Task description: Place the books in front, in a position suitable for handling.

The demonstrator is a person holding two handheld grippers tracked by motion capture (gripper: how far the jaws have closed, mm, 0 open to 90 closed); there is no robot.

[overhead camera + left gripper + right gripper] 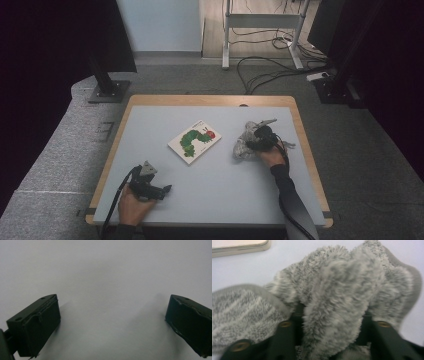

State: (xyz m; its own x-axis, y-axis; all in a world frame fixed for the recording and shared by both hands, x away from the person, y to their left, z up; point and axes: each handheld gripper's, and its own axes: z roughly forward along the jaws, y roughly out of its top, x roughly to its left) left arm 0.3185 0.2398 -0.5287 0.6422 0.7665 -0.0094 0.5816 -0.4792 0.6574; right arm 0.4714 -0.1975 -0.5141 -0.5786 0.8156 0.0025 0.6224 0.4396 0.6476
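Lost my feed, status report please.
Right gripper shut on grey plush toy. Left gripper open over bare table. Caterpillar book apart, nothing blocking.

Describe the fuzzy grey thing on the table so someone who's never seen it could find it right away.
On the light grey table, look to the right side, right of the caterpillar picture book. The crumpled fluffy grey cloth lies there, pinched in the right tongs. It is soft and shaggy, whereas the book is flat and colourful.
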